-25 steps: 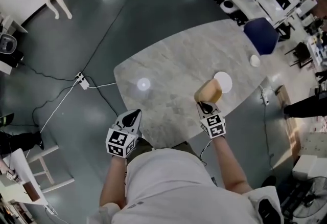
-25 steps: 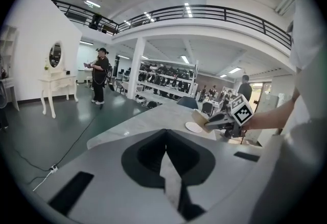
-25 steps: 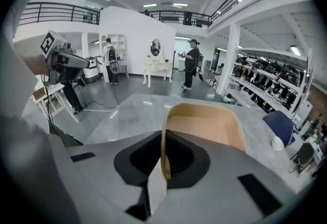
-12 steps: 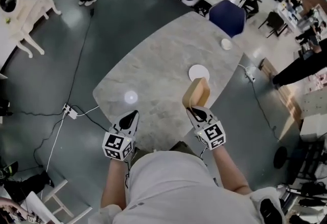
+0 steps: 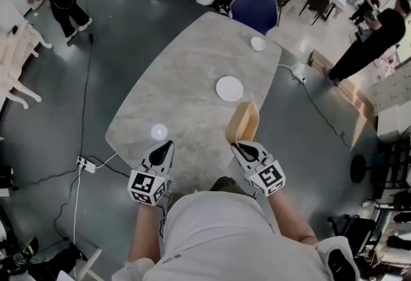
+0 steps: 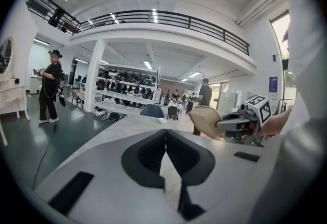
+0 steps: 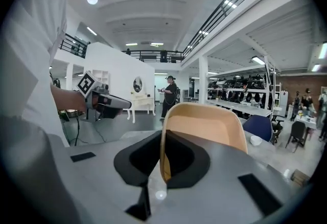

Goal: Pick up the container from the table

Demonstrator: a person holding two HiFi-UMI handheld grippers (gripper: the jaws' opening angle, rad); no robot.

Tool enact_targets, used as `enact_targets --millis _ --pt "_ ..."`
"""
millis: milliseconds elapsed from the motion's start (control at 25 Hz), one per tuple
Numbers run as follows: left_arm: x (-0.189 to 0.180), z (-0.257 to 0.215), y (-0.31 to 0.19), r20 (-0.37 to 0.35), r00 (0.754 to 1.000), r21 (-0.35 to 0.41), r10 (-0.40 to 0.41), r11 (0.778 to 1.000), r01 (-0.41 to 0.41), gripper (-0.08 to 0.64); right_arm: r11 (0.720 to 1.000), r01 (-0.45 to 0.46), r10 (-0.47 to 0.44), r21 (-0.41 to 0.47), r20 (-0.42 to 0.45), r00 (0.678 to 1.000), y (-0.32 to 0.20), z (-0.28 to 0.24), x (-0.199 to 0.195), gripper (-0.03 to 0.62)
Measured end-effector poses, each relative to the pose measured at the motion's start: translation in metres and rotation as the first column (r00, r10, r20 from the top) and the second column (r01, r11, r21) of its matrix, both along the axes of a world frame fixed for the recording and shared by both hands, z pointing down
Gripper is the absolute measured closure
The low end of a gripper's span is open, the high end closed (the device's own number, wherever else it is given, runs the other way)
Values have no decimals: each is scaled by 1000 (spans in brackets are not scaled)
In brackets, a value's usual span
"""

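Observation:
The tan, shallow container [image 5: 243,123] hangs tipped on its side above the near edge of the marble table [image 5: 186,81]. My right gripper [image 5: 240,147] is shut on its rim, and in the right gripper view the thin wall of the container [image 7: 207,125] is pinched between the jaws of that gripper [image 7: 163,162]. My left gripper [image 5: 162,152] is shut with nothing in it, held over the table's near left edge. In the left gripper view its jaws [image 6: 166,142] meet, and the container [image 6: 205,121] shows to the right.
A white round plate [image 5: 230,88] and a small white bowl [image 5: 257,43] lie farther along the table, with a blue chair [image 5: 254,9] at its far end. Cables and a power strip [image 5: 83,164] cross the floor on the left. People stand at the room's edges.
The container has risen off the table near the white plate, carried up and toward me in the right gripper. The left gripper has also lifted, still shut.

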State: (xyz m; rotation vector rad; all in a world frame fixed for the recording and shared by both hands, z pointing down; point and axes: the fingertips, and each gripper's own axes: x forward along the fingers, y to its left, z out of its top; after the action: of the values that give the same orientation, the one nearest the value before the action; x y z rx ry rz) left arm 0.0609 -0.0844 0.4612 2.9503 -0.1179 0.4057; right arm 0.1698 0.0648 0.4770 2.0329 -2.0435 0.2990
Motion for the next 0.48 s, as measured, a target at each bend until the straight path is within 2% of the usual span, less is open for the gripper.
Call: enact_targets --millis 240,480 --pt "16 -7 11 -5 998 24 65 998 -65 558 997 -69 68 35 28 997 18 -2 -2 566" --pt "20 -14 20 -23 995 33 99 995 -98 558 992 -113 112 61 14 994 29 -5 -3 566"
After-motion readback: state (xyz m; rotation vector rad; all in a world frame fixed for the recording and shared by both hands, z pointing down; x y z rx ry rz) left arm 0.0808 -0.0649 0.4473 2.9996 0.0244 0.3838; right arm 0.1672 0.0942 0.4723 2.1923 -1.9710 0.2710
